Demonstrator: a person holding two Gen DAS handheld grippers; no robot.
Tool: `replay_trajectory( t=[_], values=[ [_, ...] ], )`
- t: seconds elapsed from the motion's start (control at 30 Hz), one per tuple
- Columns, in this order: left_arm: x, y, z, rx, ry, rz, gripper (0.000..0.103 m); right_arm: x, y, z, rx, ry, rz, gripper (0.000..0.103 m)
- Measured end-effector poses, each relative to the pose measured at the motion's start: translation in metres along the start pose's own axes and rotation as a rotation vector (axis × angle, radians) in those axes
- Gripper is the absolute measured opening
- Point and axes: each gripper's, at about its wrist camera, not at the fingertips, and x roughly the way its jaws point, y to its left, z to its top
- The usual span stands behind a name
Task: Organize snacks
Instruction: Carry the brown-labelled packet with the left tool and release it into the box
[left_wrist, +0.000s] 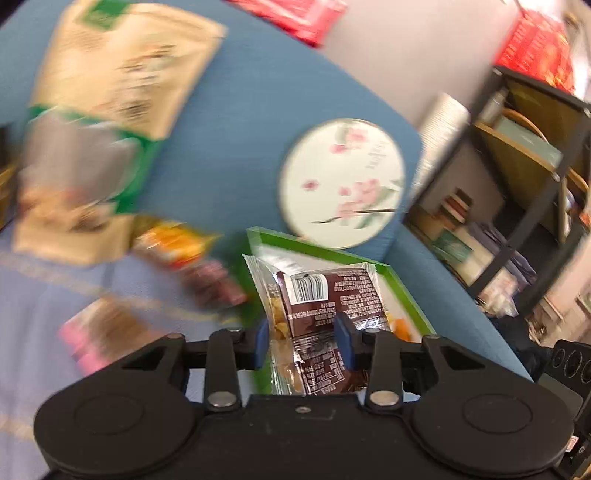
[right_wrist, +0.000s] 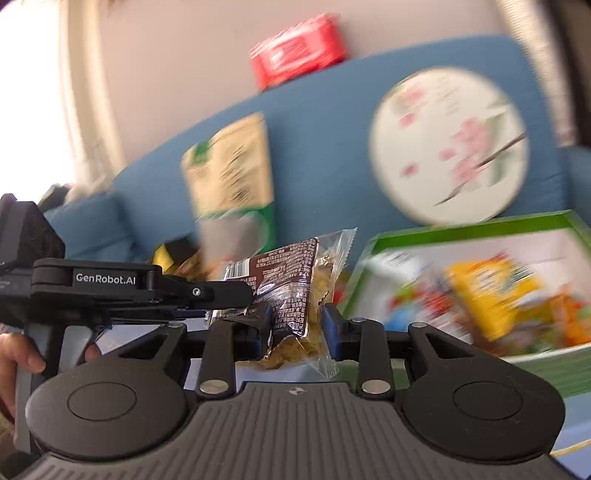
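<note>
A brown and clear snack packet (left_wrist: 317, 317) is held between the blue pads of my left gripper (left_wrist: 304, 343), above the near corner of a green-rimmed white box (left_wrist: 402, 284). In the right wrist view the same packet (right_wrist: 295, 291) is gripped by the left gripper's finger coming in from the left and sits between the pads of my right gripper (right_wrist: 295, 328); I cannot tell whether the right pads press it. The green box (right_wrist: 461, 229) at the right holds several snack bags, one of them yellow (right_wrist: 495, 295).
A tall beige and green bag (left_wrist: 110, 107) leans on the blue sofa back (left_wrist: 236, 147), as does a round flowered fan (left_wrist: 343, 181). Loose snack packets (left_wrist: 177, 243) lie on the light cloth at left. A dark shelf unit (left_wrist: 535, 192) stands at right.
</note>
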Motion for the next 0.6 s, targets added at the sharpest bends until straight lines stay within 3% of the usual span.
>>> replay_trajectory(
  t=[0.17, 0.3, 0.53, 0.57, 0.6],
  values=[
    [0.055, -0.037, 0.01, 0.044, 0.034, -0.07, 0.037, -0.014, -0.044, 0.009, 0.082, -0.08, -0.141, 0.054],
    [0.104, -0.056, 0.011, 0.037, 0.082, -0.106, 0.037, -0.017, -0.078, 0.013, 0.145, -0.089, -0.246, 0.054],
    [0.15, -0.075, 0.021, 0.049, 0.121, -0.131, 0.039, -0.013, -0.098, 0.017, 0.149, -0.133, -0.366, 0.054],
    [0.154, -0.075, 0.022, 0.055, 0.132, -0.132, 0.048, -0.013, -0.099, 0.016, 0.149, -0.139, -0.383, 0.056],
    [0.158, -0.075, 0.021, 0.064, 0.143, -0.124, 0.064, -0.01, -0.101, 0.014, 0.146, -0.14, -0.413, 0.061]
  ],
)
